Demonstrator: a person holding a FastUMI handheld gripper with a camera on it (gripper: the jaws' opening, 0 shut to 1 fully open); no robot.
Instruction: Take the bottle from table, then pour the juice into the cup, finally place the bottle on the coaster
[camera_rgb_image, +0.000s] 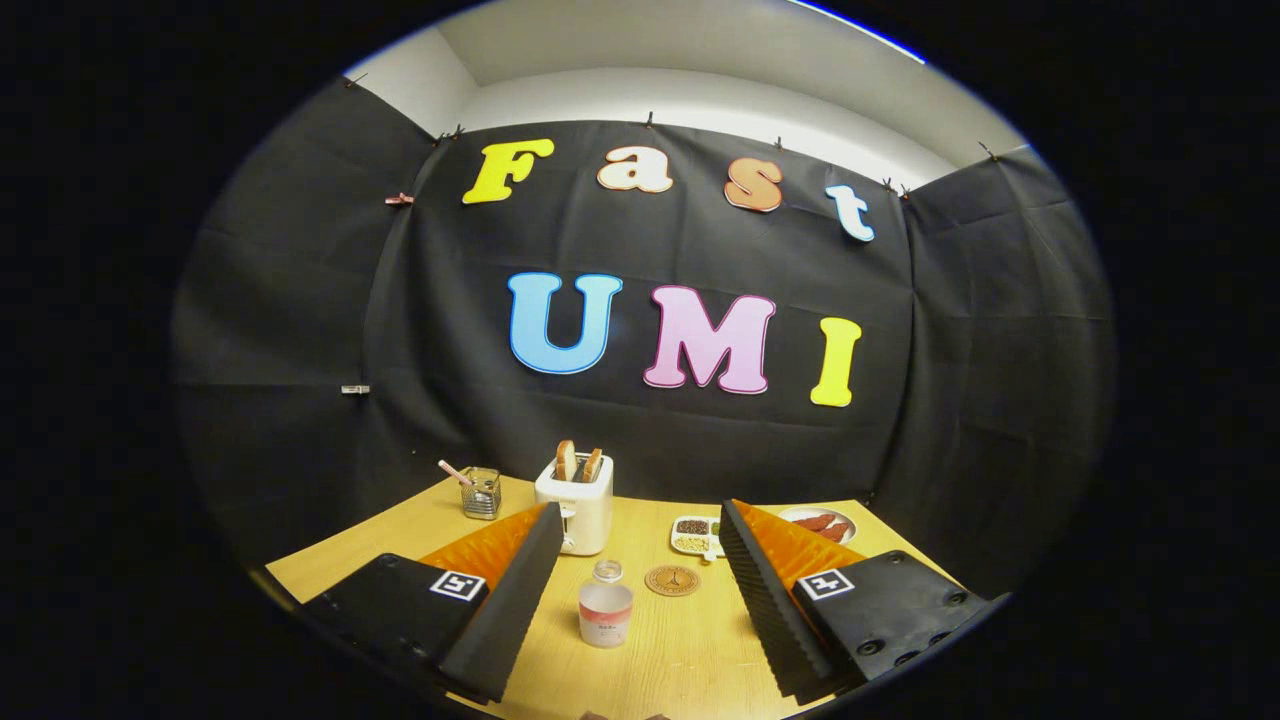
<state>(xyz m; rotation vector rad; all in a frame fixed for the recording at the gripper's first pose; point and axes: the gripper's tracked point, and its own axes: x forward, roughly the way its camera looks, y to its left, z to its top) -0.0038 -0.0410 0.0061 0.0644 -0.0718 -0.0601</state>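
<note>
Tongs (636, 590) gape wide around the bottle (606, 604) near the table's front edge; closing off-centre could topple the uncapped bottle.

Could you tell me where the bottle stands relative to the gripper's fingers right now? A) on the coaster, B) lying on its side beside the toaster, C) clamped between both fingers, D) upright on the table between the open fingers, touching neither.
D: the bottle stands upright on the table in the gap of the open gripper, clear of both fingers, with the coaster just beyond it.
</note>
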